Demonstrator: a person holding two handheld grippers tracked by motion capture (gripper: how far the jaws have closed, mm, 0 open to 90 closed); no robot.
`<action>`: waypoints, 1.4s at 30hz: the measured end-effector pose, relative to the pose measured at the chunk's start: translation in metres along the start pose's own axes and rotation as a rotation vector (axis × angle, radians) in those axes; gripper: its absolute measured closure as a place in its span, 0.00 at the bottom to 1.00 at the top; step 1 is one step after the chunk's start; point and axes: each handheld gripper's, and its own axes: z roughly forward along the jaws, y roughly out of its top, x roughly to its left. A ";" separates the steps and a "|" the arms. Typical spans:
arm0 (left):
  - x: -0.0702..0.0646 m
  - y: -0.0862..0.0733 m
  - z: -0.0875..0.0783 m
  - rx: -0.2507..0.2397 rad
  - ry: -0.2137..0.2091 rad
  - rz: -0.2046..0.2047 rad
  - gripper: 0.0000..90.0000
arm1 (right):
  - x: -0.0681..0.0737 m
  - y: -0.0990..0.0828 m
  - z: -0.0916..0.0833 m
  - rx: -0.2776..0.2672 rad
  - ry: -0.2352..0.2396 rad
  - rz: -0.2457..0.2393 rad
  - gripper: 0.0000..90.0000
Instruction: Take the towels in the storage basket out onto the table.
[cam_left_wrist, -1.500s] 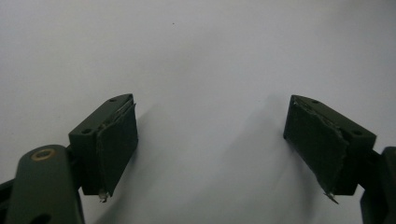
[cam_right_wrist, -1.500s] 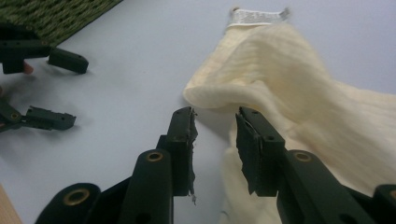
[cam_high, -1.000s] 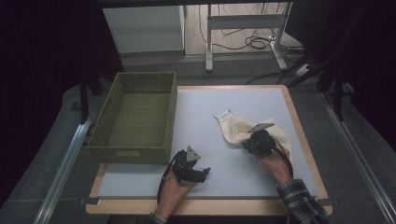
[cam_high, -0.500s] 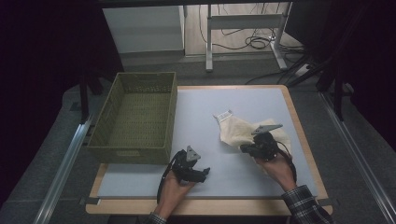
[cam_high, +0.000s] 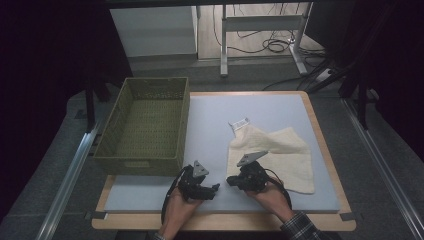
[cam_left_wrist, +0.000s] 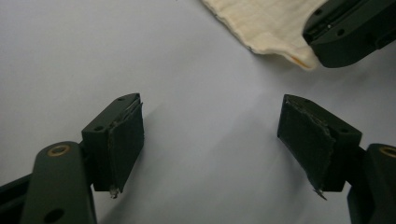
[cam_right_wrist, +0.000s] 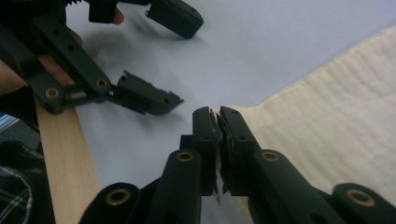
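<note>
Table (cam_high: 320, 210): wooden-edged top covered by a pale grey-blue mat (cam_high: 215, 130).

Basket (cam_high: 145, 125): olive-green woven rectangular tray with upright walls, standing at the mat's 9 o'clock side, its near wall just beyond the left gripper.

Cloth (cam_high: 280, 155): cream, quilted-looking towel lying flat on the mat toward 4 o'clock from the centre, a small label tab at its far corner. The near-left corner (cam_right_wrist: 243, 114) sits at the tip of the right gripper. In the left gripper view the same corner (cam_left_wrist: 280, 32) appears at 1 o'clock, well beyond that gripper's pads.

Right gripper (cam_high: 235, 181): held in the person's right hand at 6 o'clock of the mat, pointing toward 9 o'clock, on the cloth's near-left corner. In the right gripper view its jaws are pressed together with the cloth's edge pinched between the pads (cam_right_wrist: 208, 128); the jaws have just been closing on it and have eased a little.

Left gripper (cam_high: 214, 189): held in the person's left hand, just beside the right gripper, tips pointing toward 3 o'clock. Jaws stand wide apart with bare mat between the pads (cam_left_wrist: 126, 140); they have just narrowed slightly. Nothing is held.
</note>
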 end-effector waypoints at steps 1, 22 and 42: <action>0.000 0.001 -0.001 -0.005 -0.004 0.004 0.26 | 0.000 0.005 -0.005 -0.027 0.003 0.003 0.88; -0.017 0.034 0.025 -0.044 -0.202 0.048 0.59 | -0.084 -0.132 -0.166 -0.071 -0.398 0.280 0.79; -0.028 0.029 0.013 -0.043 -0.196 0.089 0.98 | -0.055 -0.150 -0.163 -0.048 -0.391 0.227 0.95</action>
